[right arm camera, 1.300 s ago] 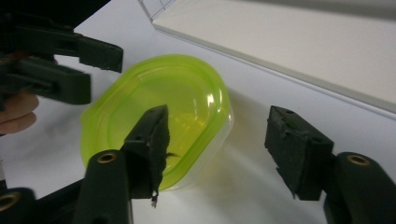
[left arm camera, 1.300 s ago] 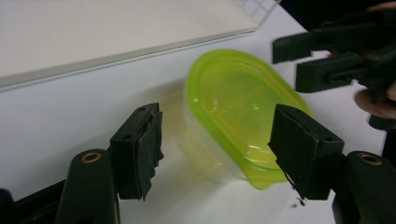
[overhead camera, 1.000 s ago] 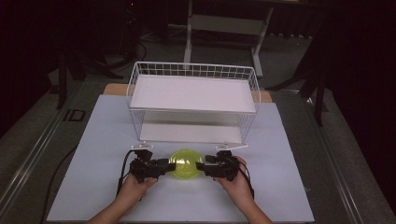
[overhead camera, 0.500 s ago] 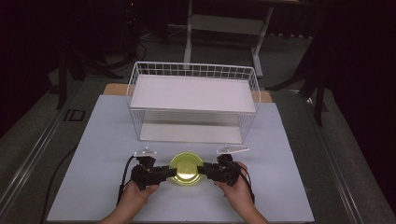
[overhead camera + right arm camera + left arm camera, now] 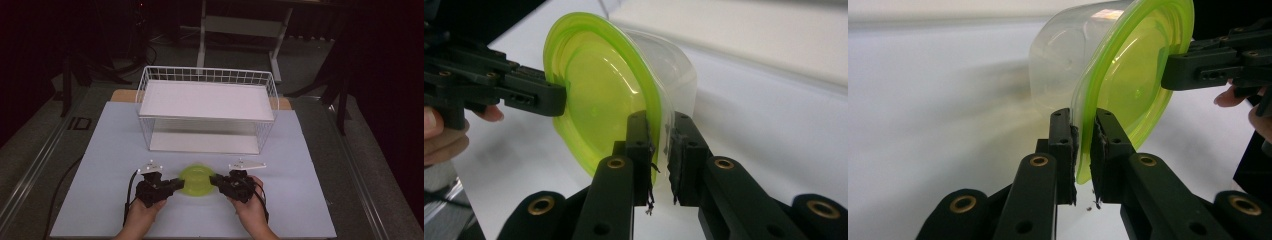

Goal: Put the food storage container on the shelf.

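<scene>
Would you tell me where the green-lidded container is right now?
In the high view, the green-lidded container sits near the table's front, between the left gripper and right gripper, before the wire basket.

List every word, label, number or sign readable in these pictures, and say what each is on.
"ID": dark marking on the grey floor strip left of the table, high view.
No readable text on the green-lidded container, the wire rack, the left gripper or the right gripper.
</scene>
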Demonstrator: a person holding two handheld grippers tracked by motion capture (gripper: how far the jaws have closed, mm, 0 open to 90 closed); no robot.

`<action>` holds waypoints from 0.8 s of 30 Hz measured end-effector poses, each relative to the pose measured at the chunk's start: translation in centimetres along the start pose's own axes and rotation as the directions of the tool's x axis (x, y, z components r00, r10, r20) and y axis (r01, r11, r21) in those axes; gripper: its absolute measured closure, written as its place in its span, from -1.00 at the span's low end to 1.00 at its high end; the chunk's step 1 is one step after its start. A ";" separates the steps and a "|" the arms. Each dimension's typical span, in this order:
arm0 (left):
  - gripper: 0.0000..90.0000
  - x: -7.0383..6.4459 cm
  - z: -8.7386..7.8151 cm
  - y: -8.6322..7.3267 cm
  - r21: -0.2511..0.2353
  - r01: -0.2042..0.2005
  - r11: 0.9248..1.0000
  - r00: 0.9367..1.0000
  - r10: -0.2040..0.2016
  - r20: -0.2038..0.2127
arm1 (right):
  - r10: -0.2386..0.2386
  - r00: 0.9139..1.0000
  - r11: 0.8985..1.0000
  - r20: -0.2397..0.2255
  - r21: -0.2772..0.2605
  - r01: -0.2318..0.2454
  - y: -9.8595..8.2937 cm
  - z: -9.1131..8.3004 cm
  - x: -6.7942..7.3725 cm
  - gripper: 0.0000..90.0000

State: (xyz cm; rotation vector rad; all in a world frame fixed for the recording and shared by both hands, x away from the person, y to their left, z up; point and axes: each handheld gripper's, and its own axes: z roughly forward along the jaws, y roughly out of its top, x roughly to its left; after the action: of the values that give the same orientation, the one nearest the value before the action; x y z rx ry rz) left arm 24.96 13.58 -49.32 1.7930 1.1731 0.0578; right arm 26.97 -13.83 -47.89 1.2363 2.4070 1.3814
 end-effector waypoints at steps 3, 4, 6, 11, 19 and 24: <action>0.82 -0.3 -0.6 1.3 -0.027 -0.026 0.999 1.000 0.026 -0.005 | 0.004 1.000 0.999 -0.003 -0.038 -0.004 1.2 -0.5 0.1 0.79; 0.82 -0.4 -0.8 1.9 -0.032 -0.038 0.999 0.999 0.037 -0.010 | 0.005 1.000 0.999 -0.004 -0.047 -0.006 1.5 -0.7 0.1 0.79; 0.82 -0.5 -1.0 2.7 -0.052 -0.044 0.998 0.999 0.044 -0.015 | 0.017 1.000 0.998 -0.011 -0.055 -0.018 2.2 -0.9 -0.1 0.79; 0.82 -0.1 -0.7 4.3 -0.085 -0.041 0.996 0.999 0.041 -0.005 | 0.039 0.999 0.996 0.000 -0.082 -0.039 3.5 -1.1 -0.5 0.79; 0.82 0.2 0.7 5.6 -0.088 -0.034 0.996 0.999 0.034 -0.007 | 0.060 0.997 0.992 0.056 -0.113 -0.053 4.6 -0.8 -1.5 0.79; 0.81 0.8 2.2 6.1 -0.093 -0.013 0.996 0.999 0.010 -0.030 | 0.097 0.992 0.989 0.085 -0.119 -0.087 4.9 0.1 -2.7 0.78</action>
State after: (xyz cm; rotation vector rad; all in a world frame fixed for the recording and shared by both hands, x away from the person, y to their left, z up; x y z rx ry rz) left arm 30.65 12.24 -46.41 1.7224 1.1629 0.1437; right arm 31.69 -14.34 -45.02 1.3650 2.2030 1.4338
